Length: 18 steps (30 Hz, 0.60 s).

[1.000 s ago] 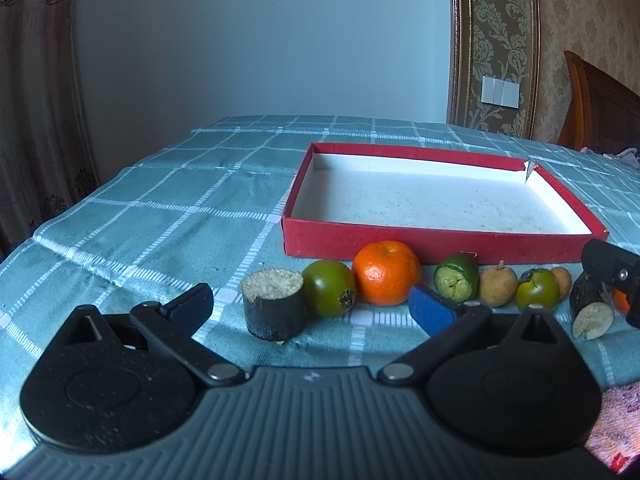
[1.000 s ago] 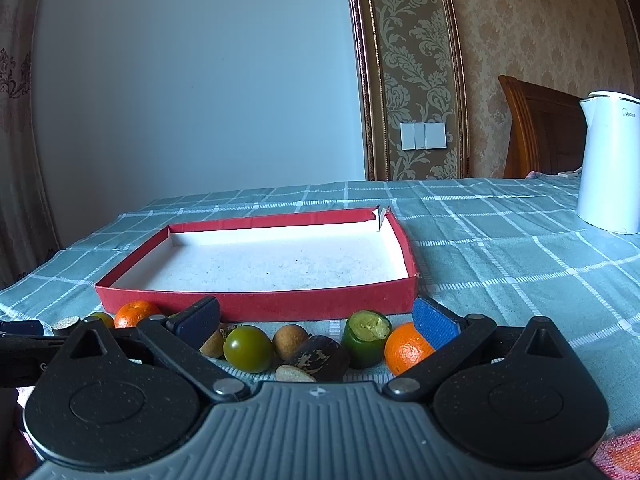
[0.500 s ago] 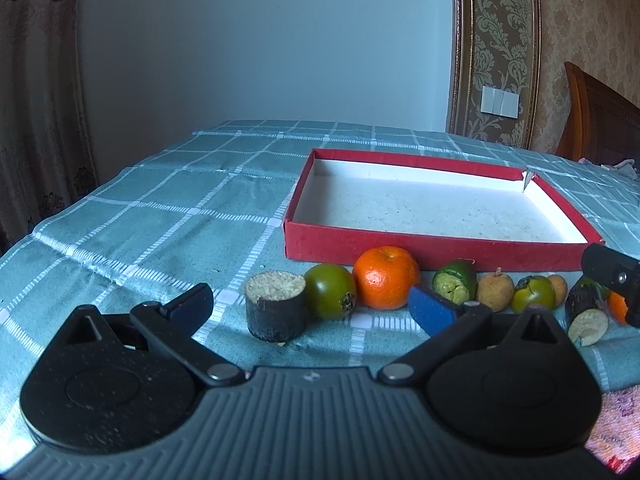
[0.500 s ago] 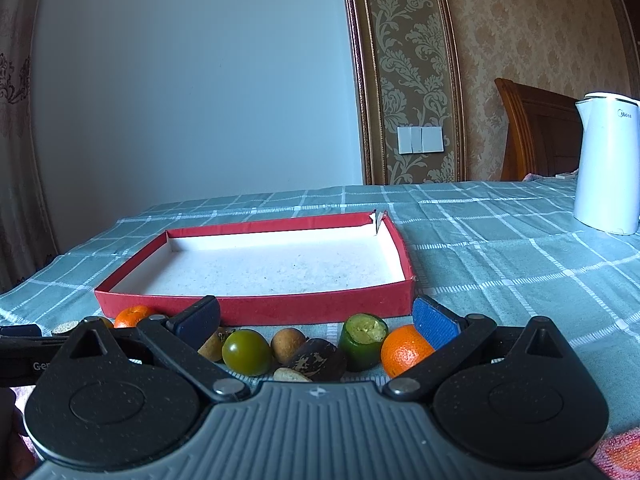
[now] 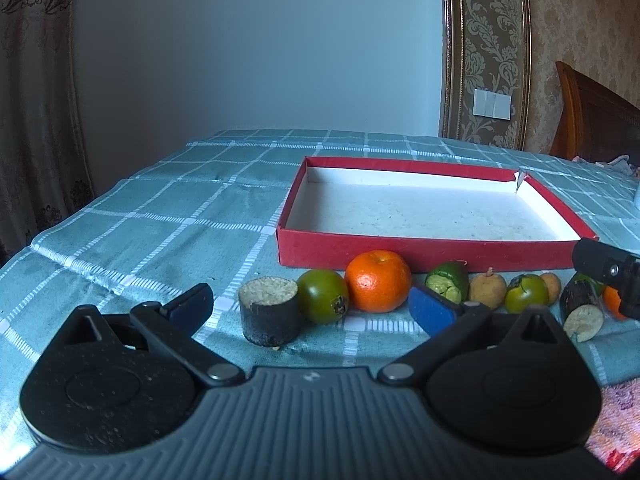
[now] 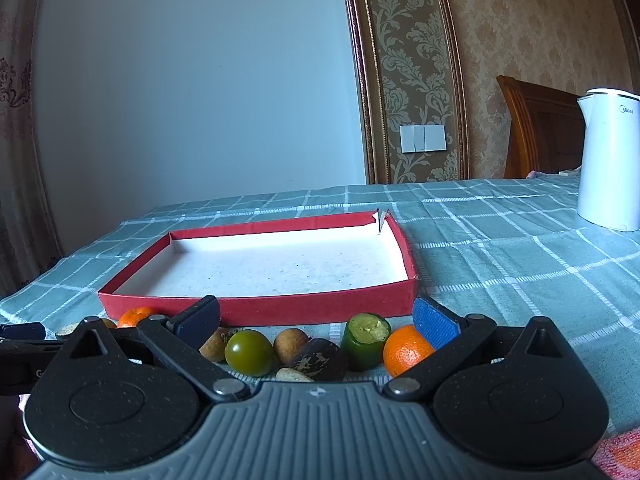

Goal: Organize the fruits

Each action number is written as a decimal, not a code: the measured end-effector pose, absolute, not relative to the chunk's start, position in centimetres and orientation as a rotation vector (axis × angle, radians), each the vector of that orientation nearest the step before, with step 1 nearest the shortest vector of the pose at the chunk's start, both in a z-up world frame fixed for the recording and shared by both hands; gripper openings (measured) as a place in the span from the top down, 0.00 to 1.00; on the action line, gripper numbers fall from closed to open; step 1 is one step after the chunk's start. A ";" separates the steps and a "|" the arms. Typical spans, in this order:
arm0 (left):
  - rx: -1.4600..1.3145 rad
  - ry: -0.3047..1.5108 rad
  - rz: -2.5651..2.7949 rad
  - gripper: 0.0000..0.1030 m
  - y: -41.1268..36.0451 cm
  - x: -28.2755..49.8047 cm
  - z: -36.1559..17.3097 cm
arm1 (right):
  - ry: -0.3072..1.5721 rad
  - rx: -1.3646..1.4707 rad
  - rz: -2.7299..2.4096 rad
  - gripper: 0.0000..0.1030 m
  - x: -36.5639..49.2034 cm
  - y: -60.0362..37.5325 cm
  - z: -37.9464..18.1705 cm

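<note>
So, left wrist view: left gripper [image 5: 310,306] has its jaws spread wide, grasping nothing, low over the teal checked tablecloth [image 5: 160,232]. Row of fruit lies on the cloth just in front of the red tray [image 5: 420,250], which has a white floor with nothing in it. From left: dark cut stub [image 5: 270,310] standing upright with pale top, dark green tomato [image 5: 322,301] touching it, mandarin [image 5: 378,281] touching the tomato, cut green piece [image 5: 447,285], tan longan [image 5: 488,290], second green tomato [image 5: 526,293], another small longan [image 5: 551,287] behind it, dark stub lying on its side [image 5: 582,308]. Blue pad of the finger [image 5: 430,309] partly covers the cut green piece. Part of the right gripper [image 5: 608,272] pokes in at the right edge.

Right wrist view: right gripper [image 6: 316,318] released too, jaws wide apart, nothing between them. Between the fingers, near the tray front wall [image 6: 280,308]: longan [image 6: 213,348], green tomato [image 6: 249,352], longan [image 6: 290,345], dark stub [image 6: 320,362], cut green piece [image 6: 366,340], mandarin [image 6: 406,350] touching the blue pad. Another mandarin [image 6: 136,316] far left. White kettle [image 6: 610,164] stands well apart on the right.
</note>
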State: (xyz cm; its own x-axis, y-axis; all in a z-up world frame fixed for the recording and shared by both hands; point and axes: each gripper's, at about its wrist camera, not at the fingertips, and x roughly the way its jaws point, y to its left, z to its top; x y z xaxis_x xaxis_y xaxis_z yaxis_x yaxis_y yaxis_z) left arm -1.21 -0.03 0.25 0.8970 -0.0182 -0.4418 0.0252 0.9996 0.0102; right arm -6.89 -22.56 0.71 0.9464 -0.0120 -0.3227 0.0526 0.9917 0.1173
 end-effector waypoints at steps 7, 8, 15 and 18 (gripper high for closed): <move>-0.001 0.432 -0.041 0.00 0.2 -1.6 0.4 | 0.324 0.154 -0.013 0.00 -6.8 -22.8 0.7; 0.001 0.434 -0.043 0.00 0.1 -1.5 0.4 | 0.325 0.158 -0.008 0.00 -6.8 -23.0 0.7; -0.003 0.449 -0.035 0.00 0.1 -1.3 0.3 | 0.326 0.192 0.010 0.00 -6.7 -23.4 0.6; -0.002 0.454 -0.029 0.00 0.1 -1.2 0.3 | 0.322 0.200 0.014 0.00 -6.8 -23.5 0.6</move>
